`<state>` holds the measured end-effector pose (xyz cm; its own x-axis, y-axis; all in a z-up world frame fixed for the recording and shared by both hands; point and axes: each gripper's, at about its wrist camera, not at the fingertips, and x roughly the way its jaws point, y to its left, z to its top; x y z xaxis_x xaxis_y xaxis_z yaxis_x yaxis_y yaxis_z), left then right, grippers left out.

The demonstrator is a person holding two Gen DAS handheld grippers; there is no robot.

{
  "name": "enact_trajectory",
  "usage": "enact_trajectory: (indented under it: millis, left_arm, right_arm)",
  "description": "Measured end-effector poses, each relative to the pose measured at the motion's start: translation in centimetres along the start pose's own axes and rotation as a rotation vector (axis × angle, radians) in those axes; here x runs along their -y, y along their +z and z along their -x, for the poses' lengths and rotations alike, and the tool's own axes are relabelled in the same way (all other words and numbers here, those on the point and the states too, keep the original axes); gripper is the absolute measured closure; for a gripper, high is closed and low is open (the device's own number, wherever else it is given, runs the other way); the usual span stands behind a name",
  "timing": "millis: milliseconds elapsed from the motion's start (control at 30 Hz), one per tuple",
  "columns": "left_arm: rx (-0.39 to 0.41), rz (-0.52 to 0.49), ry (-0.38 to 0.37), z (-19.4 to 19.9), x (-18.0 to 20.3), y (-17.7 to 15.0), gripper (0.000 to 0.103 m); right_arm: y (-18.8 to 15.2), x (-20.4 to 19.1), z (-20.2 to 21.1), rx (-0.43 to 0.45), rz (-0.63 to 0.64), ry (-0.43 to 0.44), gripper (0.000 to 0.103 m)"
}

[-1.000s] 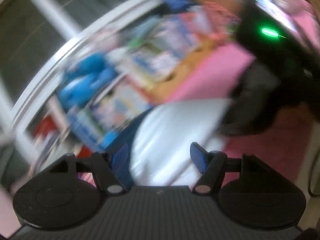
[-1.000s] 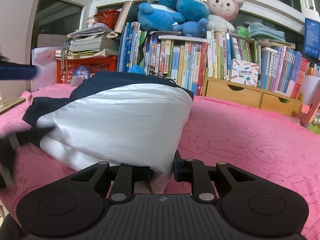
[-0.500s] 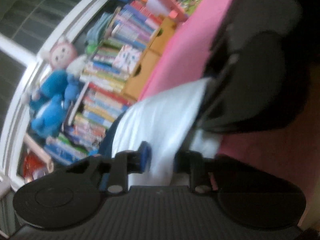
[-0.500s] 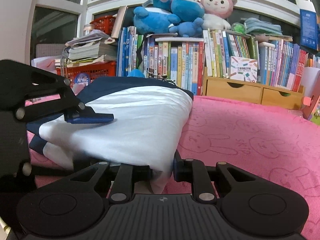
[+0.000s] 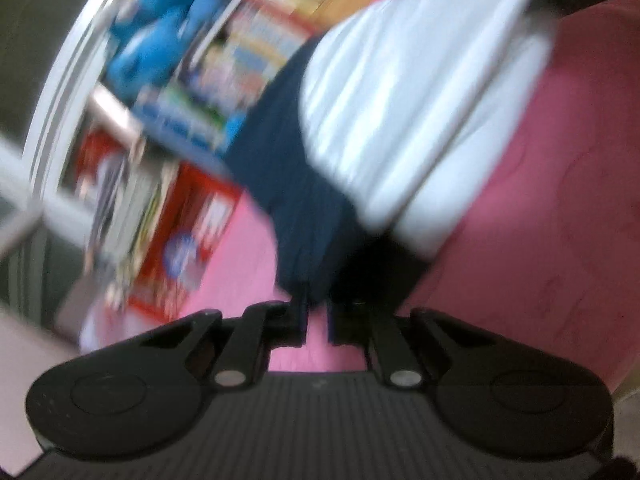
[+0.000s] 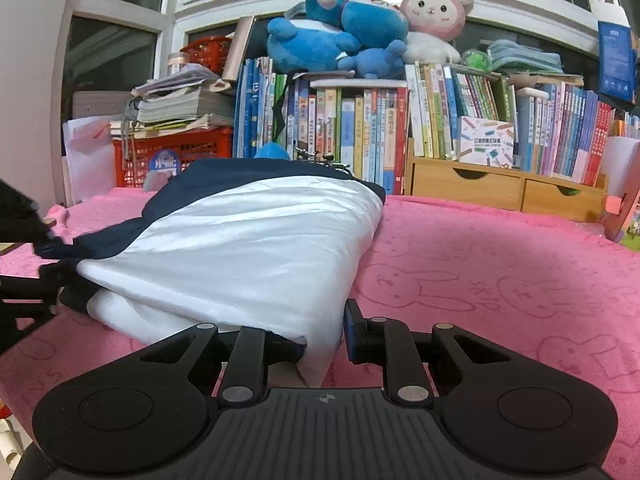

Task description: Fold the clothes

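Observation:
A folded white and navy garment [image 6: 240, 248] lies on the pink bunny-print blanket [image 6: 500, 280]. My right gripper [image 6: 322, 340] is shut on the garment's white front corner, low on the blanket. My left gripper [image 5: 316, 320] is at the garment's other end, its fingers nearly closed at the navy edge [image 5: 304, 208]; the view is blurred and I cannot tell whether cloth is pinched. The left gripper also shows at the left edge of the right wrist view [image 6: 24, 248], touching the navy cloth.
Behind the blanket stand rows of books [image 6: 400, 132], wooden drawers [image 6: 480, 188], a red crate [image 6: 176, 152] with stacked papers, and plush toys [image 6: 340, 36] on top. Windows lie behind them.
My left gripper swung from beside the white cloth to the navy end and its fingers closed to a narrow gap. My right gripper stayed shut on the white corner.

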<state>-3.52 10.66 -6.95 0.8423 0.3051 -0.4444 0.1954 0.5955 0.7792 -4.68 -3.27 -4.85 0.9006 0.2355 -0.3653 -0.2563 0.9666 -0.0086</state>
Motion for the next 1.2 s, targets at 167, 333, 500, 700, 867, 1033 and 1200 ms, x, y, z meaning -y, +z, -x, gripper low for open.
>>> enact_trajectory:
  millis: [167,333,500,700,867,1033,1200]
  left_arm:
    - [-0.097,0.281,-0.017,-0.1,-2.2,-2.3,0.100]
    - [0.113,0.168,-0.086,4.9,0.2,-0.7,0.094]
    - [0.293,-0.050,-0.183,7.4,4.7,2.1,0.080]
    - [0.379,-0.106,-0.168,5.8,7.3,4.8,0.073]
    - [0.294,-0.060,-0.212,3.0,6.4,5.3,0.094]
    - [0.197,-0.030,-0.169,2.7,4.4,2.6,0.094]
    - [0.062,0.036,-0.090,2.3,1.9,-0.6,0.094]
  right_arm:
    - [0.1,0.3,-0.2,-0.010,-0.023,-0.003,0.083]
    - [0.2,0.4,-0.2,-0.012,-0.025,0.007,0.083]
    - [1.0,0.1,0.1,-0.003,0.003,0.004,0.083]
    - [1.8,0.1,0.5,0.011,0.053,-0.004,0.083]
    - [1.9,0.3,0.5,0.001,0.066,-0.019,0.083]
    - [1.6,0.3,0.7,0.001,0.103,-0.025,0.083]
    - [1.2,0.5,0.7,-0.009,0.128,-0.018,0.083]
